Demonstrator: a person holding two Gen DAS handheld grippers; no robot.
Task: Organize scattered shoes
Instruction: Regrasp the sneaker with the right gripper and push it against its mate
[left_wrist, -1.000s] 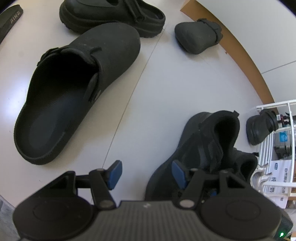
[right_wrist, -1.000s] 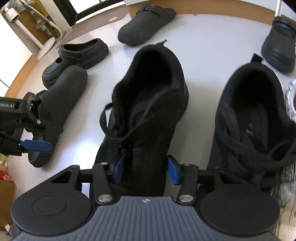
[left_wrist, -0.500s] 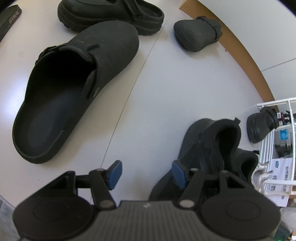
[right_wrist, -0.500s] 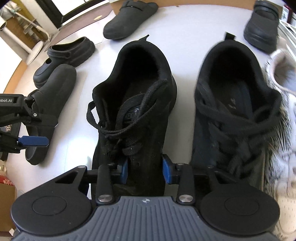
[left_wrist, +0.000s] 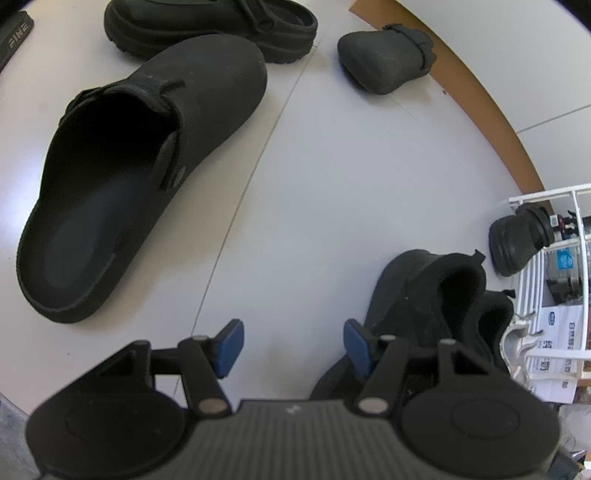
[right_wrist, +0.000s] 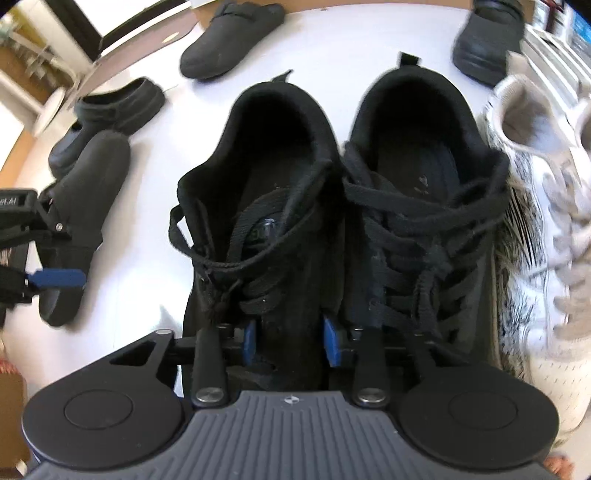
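Right tongs, jaws opening, straddle the toe of a black lace-up sneaker touching its mate; a white mesh sneaker crowds the right. Left tongs hover spread and empty near a black suede clog on the white floor.

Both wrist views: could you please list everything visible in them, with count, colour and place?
Laced sneakers: two, black, side by side in front of the right gripper.
White sneaker: one, white, against the right-hand black sneaker.
Clogs: two, black; the open-backed one near the left gripper, the other far off by the brown edge.
Chunky clogs: two, black; one beyond the near clog, one by the rack.
Slide: one, black, far left edge.
Rack: one, white, right edge.
Floor: white.
Left gripper: jaws open, nothing between.
Right gripper: jaws opening, around the left sneaker's front.
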